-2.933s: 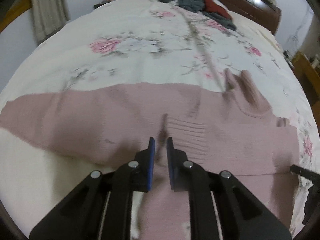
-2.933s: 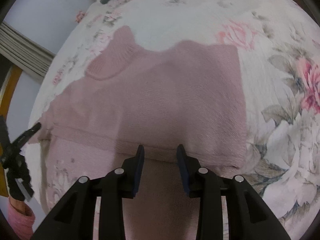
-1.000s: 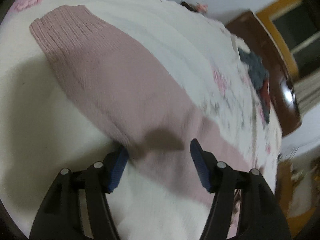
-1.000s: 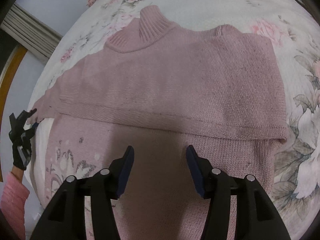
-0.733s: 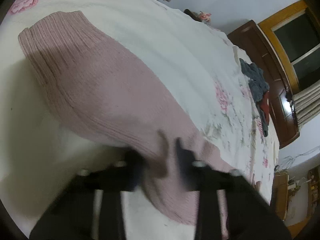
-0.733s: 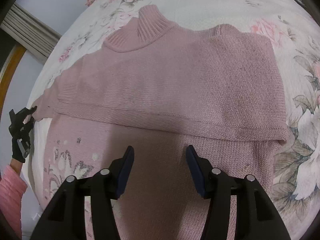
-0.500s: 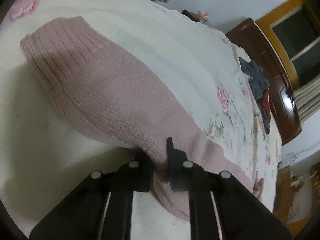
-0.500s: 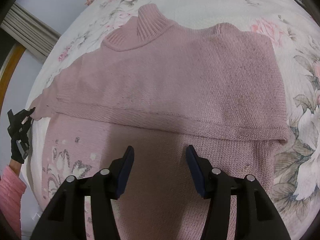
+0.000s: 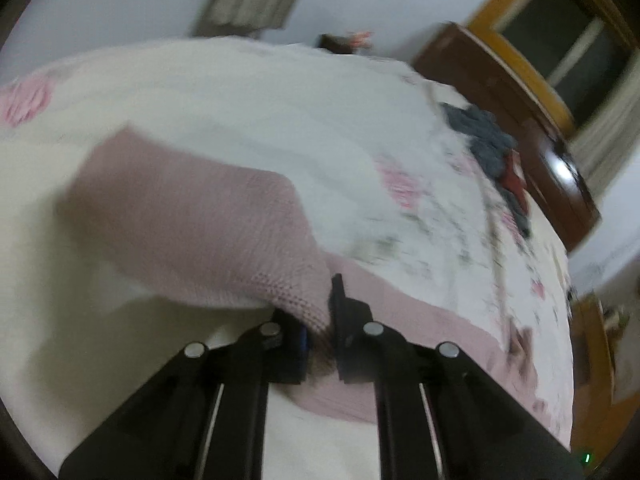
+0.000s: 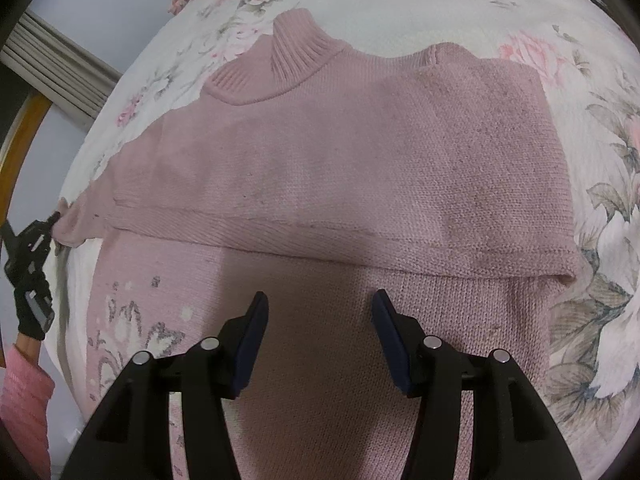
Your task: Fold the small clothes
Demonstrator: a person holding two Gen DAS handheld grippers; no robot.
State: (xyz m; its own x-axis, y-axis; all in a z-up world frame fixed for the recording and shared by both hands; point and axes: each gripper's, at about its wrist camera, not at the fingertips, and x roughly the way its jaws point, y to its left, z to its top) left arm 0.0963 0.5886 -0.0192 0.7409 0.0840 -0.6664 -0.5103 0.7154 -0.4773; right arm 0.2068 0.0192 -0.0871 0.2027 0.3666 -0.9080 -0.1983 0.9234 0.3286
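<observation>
A pink knitted sweater (image 10: 360, 168) lies spread across the bed (image 10: 460, 4), on its floral bedspread, ribbed collar toward the headboard and one sleeve folded across the chest. The left tongs (image 9: 320, 320) are clamped on the other sleeve (image 9: 192, 224), which rises off the bedspread in a blurred fold. The right tongs (image 10: 318, 336) hang over the sweater's lower body with jaws wide apart, holding nothing. Dark clothes (image 9: 486, 136) are heaped near the wooden headboard (image 9: 532, 136).

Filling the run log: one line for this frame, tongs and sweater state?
left tongs: shut on sleeve | right tongs: open over sweater | other sleeve folded across body | bed
</observation>
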